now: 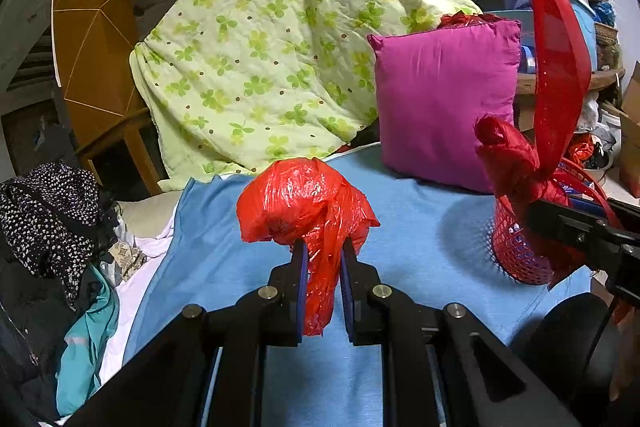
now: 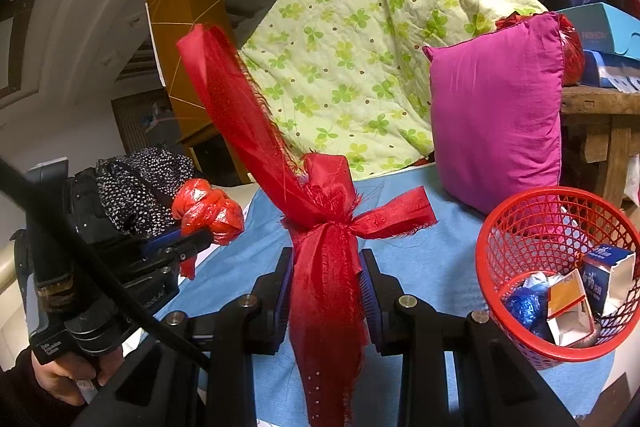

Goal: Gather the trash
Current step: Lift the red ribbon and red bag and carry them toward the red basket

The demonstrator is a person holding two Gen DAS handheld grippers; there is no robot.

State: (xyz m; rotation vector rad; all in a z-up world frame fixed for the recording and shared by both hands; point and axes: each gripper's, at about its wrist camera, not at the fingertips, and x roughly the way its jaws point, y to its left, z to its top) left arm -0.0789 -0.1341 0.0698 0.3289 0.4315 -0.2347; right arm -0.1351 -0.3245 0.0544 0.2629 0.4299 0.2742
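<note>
Red plastic bag (image 1: 306,205) clamped between left tongs (image 1: 323,251), knotted red ribbon (image 2: 326,227) between right tongs (image 2: 326,267).

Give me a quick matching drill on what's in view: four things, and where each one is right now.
Things:
1. plastic bag
2. ribbon
3. carton
4. pillow

Places:
A. inside the red basket
B. standing on the blue sheet, behind the basket
C. gripped in the left tongs
D. gripped in the right tongs

Pairs: 1-C, 2-D, 3-A, 4-B
</note>
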